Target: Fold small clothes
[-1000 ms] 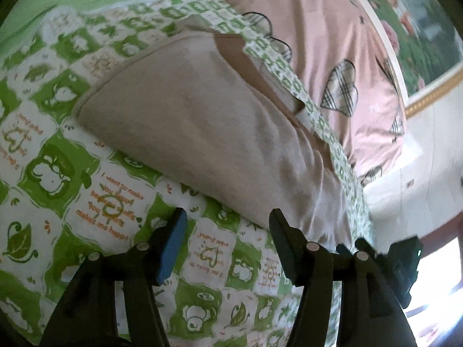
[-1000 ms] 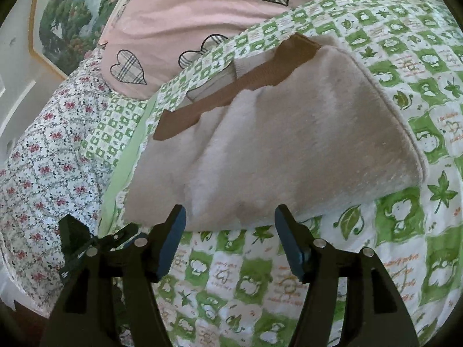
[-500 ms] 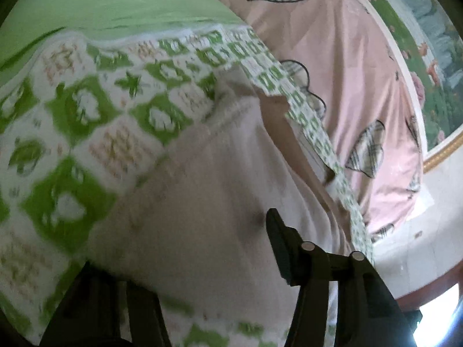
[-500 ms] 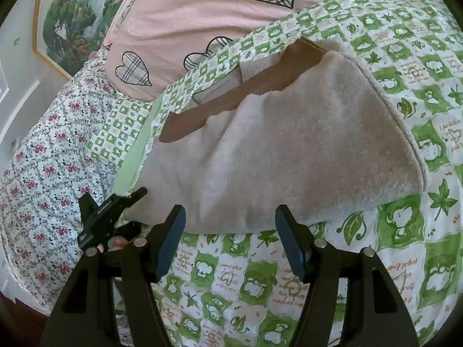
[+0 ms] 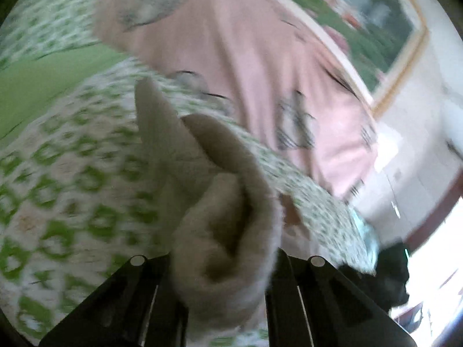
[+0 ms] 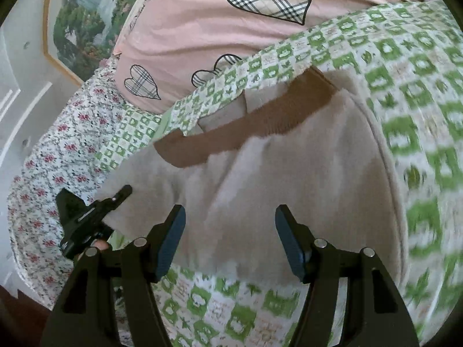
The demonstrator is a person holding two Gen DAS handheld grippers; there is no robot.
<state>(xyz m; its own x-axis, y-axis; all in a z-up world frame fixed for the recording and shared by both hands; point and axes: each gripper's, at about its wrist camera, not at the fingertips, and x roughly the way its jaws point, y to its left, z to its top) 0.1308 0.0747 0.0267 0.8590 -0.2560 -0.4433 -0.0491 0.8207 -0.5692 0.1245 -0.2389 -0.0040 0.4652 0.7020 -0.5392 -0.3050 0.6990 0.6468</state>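
A small beige fleece garment [image 6: 289, 179] with a brown waistband [image 6: 246, 127] lies on the green-and-white checked bedspread [image 6: 405, 66]. In the left wrist view the garment [image 5: 225, 225] is bunched up between the fingers of my left gripper [image 5: 222, 266], which is shut on its edge and lifts it; this view is blurred. My right gripper [image 6: 230, 240] is open, its fingers just over the garment's near edge. The left gripper also shows in the right wrist view [image 6: 89, 217] at the garment's left corner.
A pink pillow with plaid hearts [image 6: 231, 23] lies behind the garment. A floral sheet [image 6: 58, 159] covers the bed's left side. A framed landscape picture [image 6: 81, 20] hangs on the wall beyond.
My left gripper has moved onto the garment's edge, shut on it and raised it into a bunch. My right gripper has moved forward over the garment's near edge, still open.
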